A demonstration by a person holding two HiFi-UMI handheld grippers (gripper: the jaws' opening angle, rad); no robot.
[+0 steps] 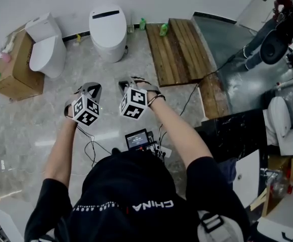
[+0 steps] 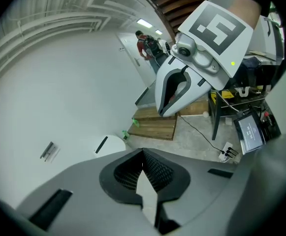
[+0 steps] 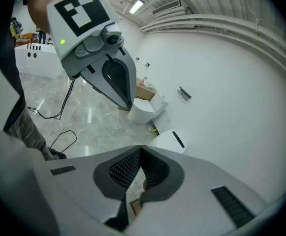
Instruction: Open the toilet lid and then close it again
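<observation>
A white toilet (image 1: 107, 29) stands against the far wall with its lid down; the lid also shows in the left gripper view (image 2: 109, 145) and the right gripper view (image 3: 171, 139). My left gripper (image 1: 93, 90) and right gripper (image 1: 124, 85) hang side by side over the marble floor, well short of the toilet and touching nothing. Both are shut with nothing between the jaws, as their own views show for the left gripper (image 2: 143, 152) and the right gripper (image 3: 142, 149). Each view also catches the other gripper: the right gripper (image 2: 175, 89) and the left gripper (image 3: 115, 80).
A second white toilet (image 1: 46, 48) and a cardboard box (image 1: 15, 64) stand at the far left. A wooden pallet (image 1: 179, 49) lies right of the toilet, with green bottles (image 1: 163, 30) by the wall. Cables (image 1: 92, 147) trail on the floor near me. A dark counter (image 1: 237, 135) is at the right.
</observation>
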